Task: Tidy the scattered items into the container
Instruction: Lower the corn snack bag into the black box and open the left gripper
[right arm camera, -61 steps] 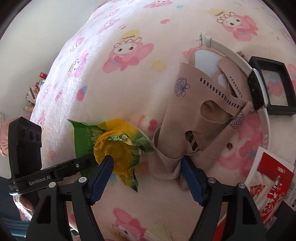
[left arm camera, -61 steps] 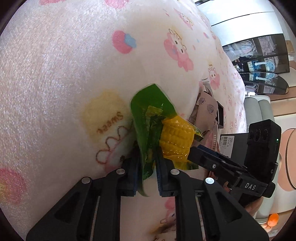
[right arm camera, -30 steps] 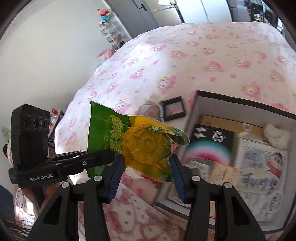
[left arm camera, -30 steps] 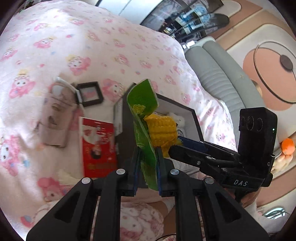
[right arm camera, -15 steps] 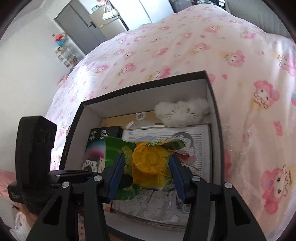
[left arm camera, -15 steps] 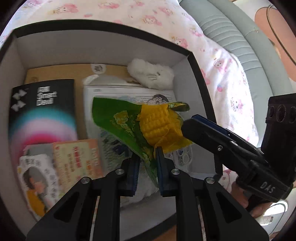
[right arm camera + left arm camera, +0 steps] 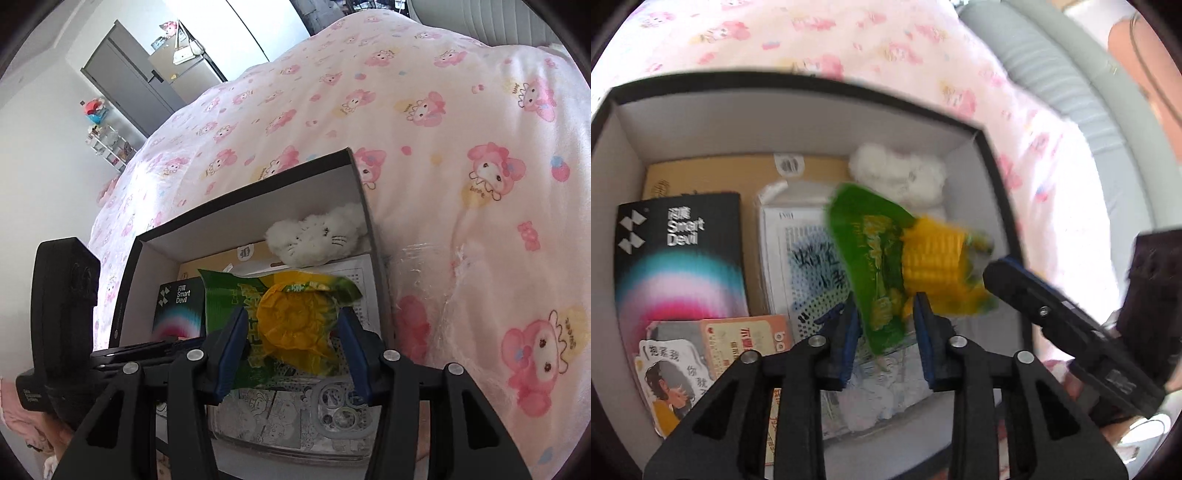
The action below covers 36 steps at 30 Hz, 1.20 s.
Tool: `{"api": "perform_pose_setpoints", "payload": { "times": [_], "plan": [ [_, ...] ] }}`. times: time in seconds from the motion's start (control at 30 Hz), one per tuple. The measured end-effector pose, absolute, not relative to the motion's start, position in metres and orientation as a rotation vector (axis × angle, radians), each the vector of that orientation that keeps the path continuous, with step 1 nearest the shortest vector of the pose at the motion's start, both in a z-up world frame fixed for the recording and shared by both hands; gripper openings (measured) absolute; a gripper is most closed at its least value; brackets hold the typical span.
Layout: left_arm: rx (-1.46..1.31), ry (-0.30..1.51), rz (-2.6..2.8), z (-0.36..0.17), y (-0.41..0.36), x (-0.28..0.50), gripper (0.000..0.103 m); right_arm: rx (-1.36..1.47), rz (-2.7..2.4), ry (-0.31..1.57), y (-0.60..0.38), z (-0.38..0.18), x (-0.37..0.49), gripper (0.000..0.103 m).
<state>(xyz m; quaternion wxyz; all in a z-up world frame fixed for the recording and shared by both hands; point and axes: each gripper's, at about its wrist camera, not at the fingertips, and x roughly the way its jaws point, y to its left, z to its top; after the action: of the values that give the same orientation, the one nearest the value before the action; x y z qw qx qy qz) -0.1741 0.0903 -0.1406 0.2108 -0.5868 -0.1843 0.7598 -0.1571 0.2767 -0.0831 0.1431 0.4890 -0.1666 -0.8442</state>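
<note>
A vacuum-packed corn cob (image 7: 923, 258) in a green and yellow wrapper hangs inside the black box (image 7: 798, 88), just above its contents. My left gripper (image 7: 886, 332) has its jaws opening; the thin green wrapper edge lies between the blue pads without being pressed. In the right wrist view the round yellow end of the corn packet (image 7: 295, 317) sits between the pads of my right gripper (image 7: 291, 343), which is shut on it over the box (image 7: 240, 195). One right finger (image 7: 1015, 284) touches the packet's yellow end.
Inside the box lie a white plush toy (image 7: 897, 177), a black "Smart Devil" carton (image 7: 679, 251), a printed clear case (image 7: 801, 258) and several cards (image 7: 746, 339). The box rests on a pink cartoon bedspread (image 7: 443, 110). A grey sofa (image 7: 1052, 74) lies beyond.
Both grippers carried the corn packet from the bedspread over the box and down into it. The left jaws, earlier pinched on the green wrapper, have now spread apart.
</note>
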Motion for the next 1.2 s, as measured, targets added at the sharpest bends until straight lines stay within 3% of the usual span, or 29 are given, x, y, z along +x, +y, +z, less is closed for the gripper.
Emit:
{"api": "perform_pose_setpoints", "payload": {
  "times": [0.2, 0.37, 0.6, 0.83, 0.97, 1.2],
  "plan": [
    [-1.578, -0.588, 2.351, -0.119, 0.066, -0.162, 0.031, 1.338, -2.534, -0.467, 0.284, -0.072, -0.155, 0.046],
    [-1.643, -0.641, 2.294, -0.133, 0.048, -0.168, 0.031, 1.309, -2.57, -0.381, 0.275, -0.069, -0.151, 0.046],
    [-1.688, -0.575, 2.199, -0.145, 0.07, -0.17, 0.03, 1.322, -2.564, -0.442, 0.288, -0.068, -0.138, 0.046],
    [-1.681, -0.496, 2.183, -0.138, 0.075, -0.156, 0.029, 1.357, -2.608, -0.348, 0.283, -0.073, -0.132, 0.047],
    [-1.606, -0.607, 2.216, -0.126, 0.049, -0.144, 0.029, 1.329, -2.685, -0.33, 0.287, -0.066, -0.128, 0.047],
    [-1.507, -0.63, 2.142, -0.114, 0.055, -0.137, 0.029, 1.396, -2.71, -0.241, 0.283, -0.074, -0.132, 0.046]
  ]
}}
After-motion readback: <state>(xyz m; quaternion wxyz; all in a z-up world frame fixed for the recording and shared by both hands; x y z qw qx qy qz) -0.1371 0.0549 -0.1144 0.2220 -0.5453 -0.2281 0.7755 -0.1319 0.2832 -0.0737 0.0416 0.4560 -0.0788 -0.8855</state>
